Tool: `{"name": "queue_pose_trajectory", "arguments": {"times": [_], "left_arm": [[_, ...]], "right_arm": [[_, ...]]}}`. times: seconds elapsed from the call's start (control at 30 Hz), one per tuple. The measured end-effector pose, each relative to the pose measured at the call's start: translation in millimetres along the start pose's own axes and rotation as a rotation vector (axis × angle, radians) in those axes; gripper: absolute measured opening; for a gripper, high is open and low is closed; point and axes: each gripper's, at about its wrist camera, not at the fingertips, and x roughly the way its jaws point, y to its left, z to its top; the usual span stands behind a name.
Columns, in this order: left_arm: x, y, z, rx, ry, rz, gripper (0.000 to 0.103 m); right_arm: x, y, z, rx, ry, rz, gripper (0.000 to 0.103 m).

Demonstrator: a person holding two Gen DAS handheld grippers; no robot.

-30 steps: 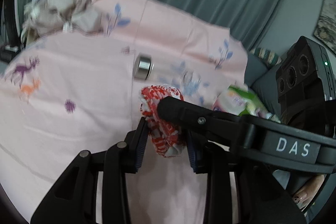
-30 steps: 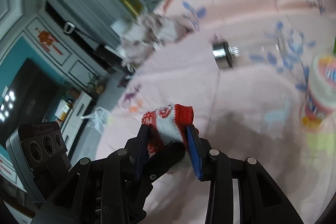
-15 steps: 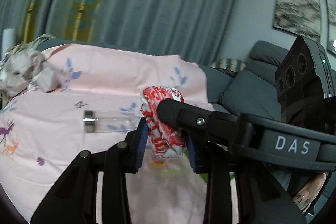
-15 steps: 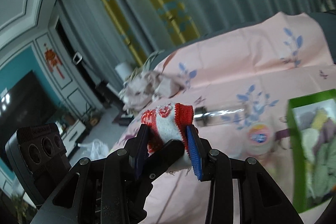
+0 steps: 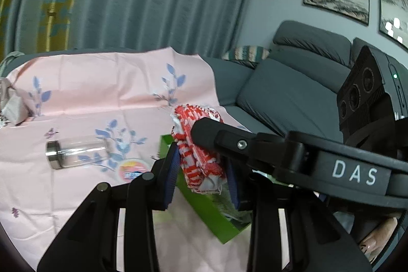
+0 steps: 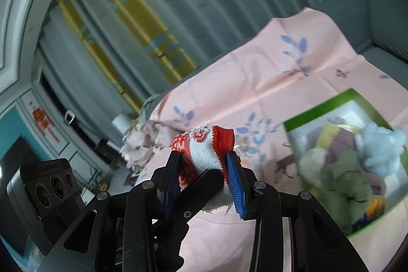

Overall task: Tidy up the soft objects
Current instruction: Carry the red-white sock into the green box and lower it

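A red-and-white knit sock, bunched with frayed edges, is pinched by both the left gripper and right gripper.

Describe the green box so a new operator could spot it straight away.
Start from the pink leaf-printed sheet spread before the grey sofa. Near its sofa-side edge sits the green box, open-topped and stuffed with soft cloth pieces in pale blue, olive and mauve. Its bright green walls set it apart from the clear bottle and round tub lying nearby.
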Motion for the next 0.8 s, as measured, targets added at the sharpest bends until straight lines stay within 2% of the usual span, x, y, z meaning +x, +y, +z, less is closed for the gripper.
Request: {"name": "queue_pose_trajectory", "arguments": {"times": [0.33, 0.5, 0.8], "left_arm": [[56, -33, -8, 0.024, 0.130, -0.090, 0.031], [85, -45, -16, 0.016, 0.222, -0.135, 0.031], [123, -52, -27, -0.006, 0.337, -0.175, 0.031]], "right_arm": [[-11, -64, 3, 0.168, -0.028, -0.116, 0.040], [-15, -94, 0, 0.255, -0.019, -0.179, 0.040], [-11, -127, -5, 0.347, 0.011, -0.274, 0.040]]}}
